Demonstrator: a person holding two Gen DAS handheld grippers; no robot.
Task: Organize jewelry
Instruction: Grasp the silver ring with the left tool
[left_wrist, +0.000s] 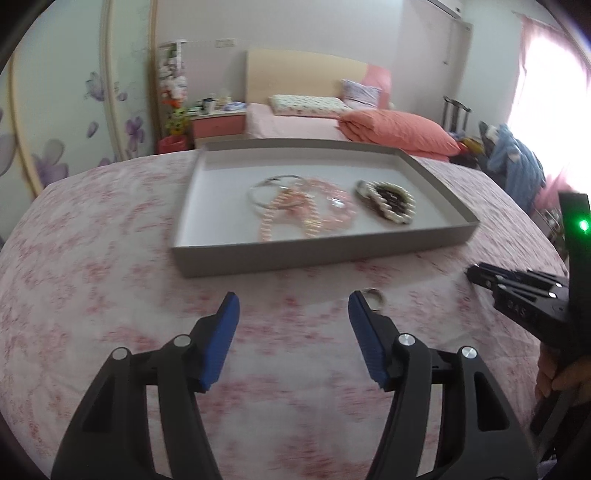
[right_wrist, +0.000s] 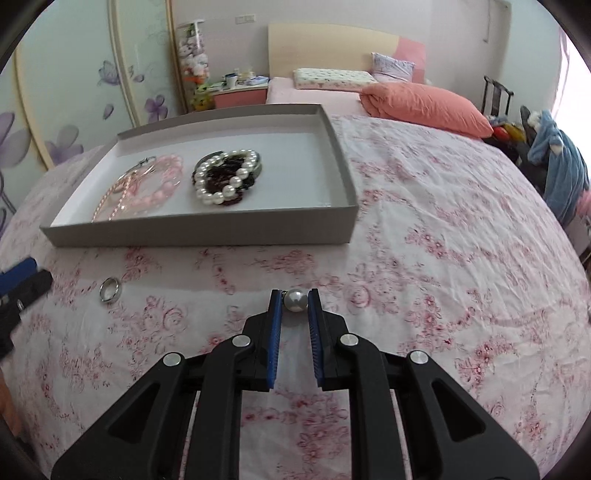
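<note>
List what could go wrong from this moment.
The pearl earring is pinched only at the tips of the right gripper; being round, it might slip out on the way to the tray. The left gripper is open beside the ring and could nudge it across the cloth.

A home bedroom is indicated by a bed (right_wrist: 314, 96) with pillows (right_wrist: 424, 103), a nightstand (right_wrist: 240, 96) and a floral wardrobe (right_wrist: 74, 92).

Bare bedspread (right_wrist: 424, 229) right of tray (right_wrist: 199, 232).
</note>
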